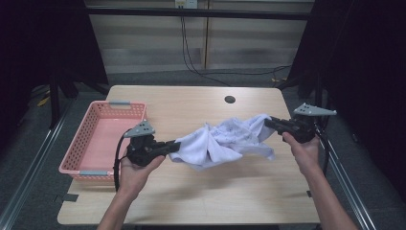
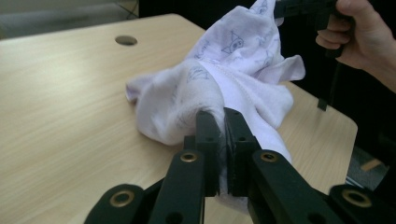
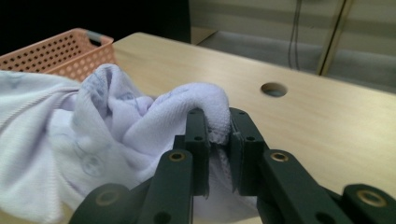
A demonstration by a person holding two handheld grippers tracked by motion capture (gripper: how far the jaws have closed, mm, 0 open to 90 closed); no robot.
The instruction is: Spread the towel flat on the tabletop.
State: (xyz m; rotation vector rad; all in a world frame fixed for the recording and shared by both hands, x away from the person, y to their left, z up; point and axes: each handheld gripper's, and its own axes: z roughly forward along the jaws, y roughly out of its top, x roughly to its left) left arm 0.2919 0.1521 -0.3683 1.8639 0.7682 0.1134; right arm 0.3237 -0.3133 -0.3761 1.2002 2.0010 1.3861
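Here, a white cloth with faint printed figures, bunched and stretched between two grippers above the middle of the worktop. Left of the cloth, the left hand-held gripper, jaws pinched tight on the cloth's left end, gripped from below by the person's left hand. In the left gripper view, the same left hand-held gripper with both black jaws nearly together and a fold of cloth squeezed between them, more fabric spilling down beneath the jaws. Right of the cloth, the right hand-held gripper, likewise clamped on the cloth's right end and held a little higher than the left one, with the right hand wrapped around its grip. In the right gripper view, the right hand-held gripper with a rolled edge of cloth caught between jaws set a narrow gap apart. Middle of the cloth sagging low, whether touching the worktop or just above it hard to tell. Further left of the cloth, past the left hand-held gripper, a pink basket with perforated walls, standing on the worktop's left edge and apart from the cloth. Behind the cloth, toward the far edge, a round cable hole in the worktop.
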